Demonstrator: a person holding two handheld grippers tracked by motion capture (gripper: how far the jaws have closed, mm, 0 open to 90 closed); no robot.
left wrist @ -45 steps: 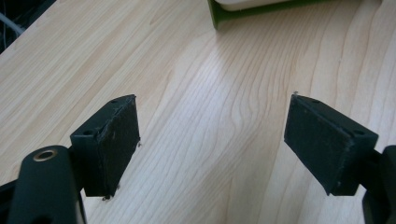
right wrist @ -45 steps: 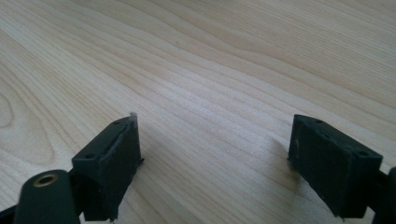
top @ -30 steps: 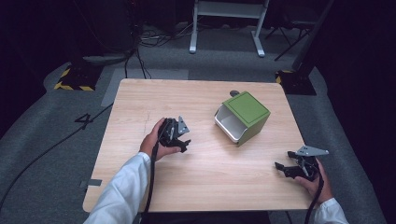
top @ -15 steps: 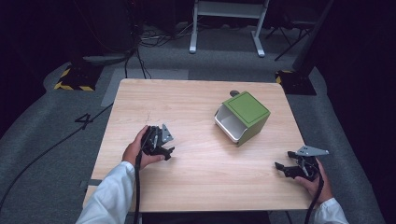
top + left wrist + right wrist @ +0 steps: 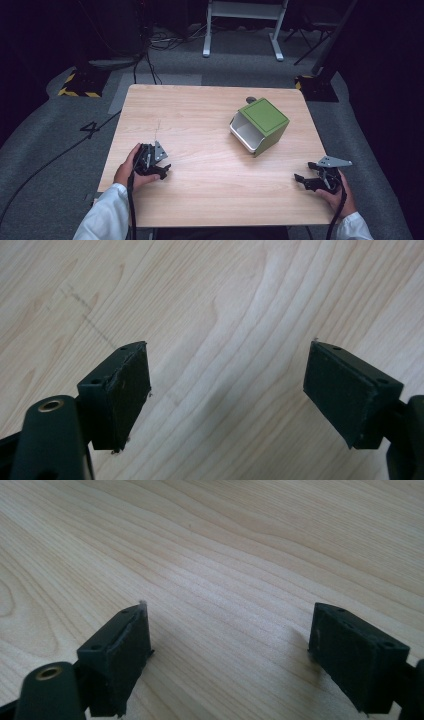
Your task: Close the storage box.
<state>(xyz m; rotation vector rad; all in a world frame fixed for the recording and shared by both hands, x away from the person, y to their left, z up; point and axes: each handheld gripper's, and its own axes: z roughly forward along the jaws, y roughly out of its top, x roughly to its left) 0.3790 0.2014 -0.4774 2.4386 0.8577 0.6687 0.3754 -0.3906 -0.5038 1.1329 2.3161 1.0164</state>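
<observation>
I see my left gripper (image 5: 162,171) low over the table (image 5: 210,115) near its left front edge, jaws apart with bare wood between them. My right gripper (image 5: 303,180) sits at the right front corner, jaws also apart and empty. The green box (image 5: 263,117) lies tipped on its side toward the back right, well apart from both.

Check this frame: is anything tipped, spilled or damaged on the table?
The green box lies tipped on its side, skewed to the table edges, its white inside facing the near-left. Nothing spilled, no damage visible.
</observation>
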